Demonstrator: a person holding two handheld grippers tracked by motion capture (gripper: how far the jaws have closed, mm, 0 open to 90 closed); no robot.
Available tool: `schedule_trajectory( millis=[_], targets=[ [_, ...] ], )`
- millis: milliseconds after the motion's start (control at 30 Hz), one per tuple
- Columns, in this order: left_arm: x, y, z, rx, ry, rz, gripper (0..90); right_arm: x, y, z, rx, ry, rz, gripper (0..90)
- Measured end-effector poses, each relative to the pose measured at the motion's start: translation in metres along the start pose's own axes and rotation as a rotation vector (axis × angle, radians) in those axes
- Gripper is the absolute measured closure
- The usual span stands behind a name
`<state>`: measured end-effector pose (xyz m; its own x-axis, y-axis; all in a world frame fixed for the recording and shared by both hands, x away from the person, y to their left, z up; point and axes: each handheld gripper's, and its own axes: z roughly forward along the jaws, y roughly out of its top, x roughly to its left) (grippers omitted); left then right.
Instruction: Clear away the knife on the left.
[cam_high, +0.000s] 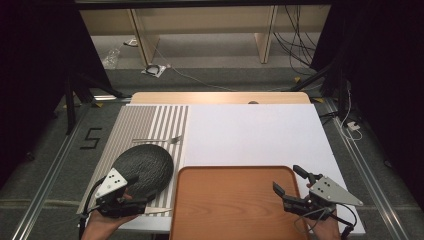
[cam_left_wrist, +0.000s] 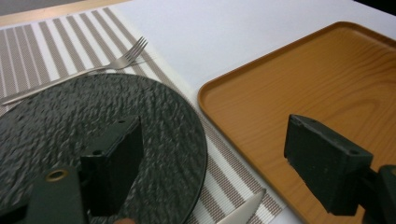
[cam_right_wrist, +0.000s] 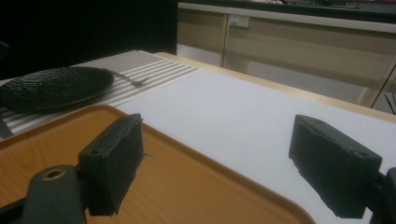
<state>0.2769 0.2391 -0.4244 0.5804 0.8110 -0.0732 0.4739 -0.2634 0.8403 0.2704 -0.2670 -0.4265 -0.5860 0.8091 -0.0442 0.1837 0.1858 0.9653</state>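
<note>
1. The left tongs (cam_high: 131, 192) hang over the near edge of the dark round plate (cam_high: 145, 167), jaws spread wide and grasping nothing; in the left gripper view one jaw sits above the plate's textured surface and the other above the tray.
2. The plate lies on a striped placemat (cam_high: 145, 125) at the left side of the counter (cam_high: 250, 130), just beside the left rim of the wooden tray (cam_high: 235, 200).
3. A fork (cam_high: 160, 140) lies on the placemat just beyond the plate, tines pointing right.
4. A knife tip (cam_left_wrist: 243, 210) shows on the placemat near the plate's near edge, in the left gripper view.
5. The right tongs (cam_high: 290, 181) are at the tray's right rim, jaws released and wide apart, holding nothing; one jaw is over the tray, the other over the white counter surface.
</note>
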Motion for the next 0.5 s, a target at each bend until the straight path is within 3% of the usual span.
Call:
schedule_trajectory(
  millis=[133,500],
  targets=[
    [0.005,-0.003,-0.003,0.04,0.029,0.0,20.9,0.002,0.0,0.0,-0.005,-0.007,-0.017,18.9],
    [0.018,-0.009,-0.011,0.103,0.059,-0.022,20.8,0.002,0.0,0.001,-0.007,0.002,-0.018,18.8]
  ],
)
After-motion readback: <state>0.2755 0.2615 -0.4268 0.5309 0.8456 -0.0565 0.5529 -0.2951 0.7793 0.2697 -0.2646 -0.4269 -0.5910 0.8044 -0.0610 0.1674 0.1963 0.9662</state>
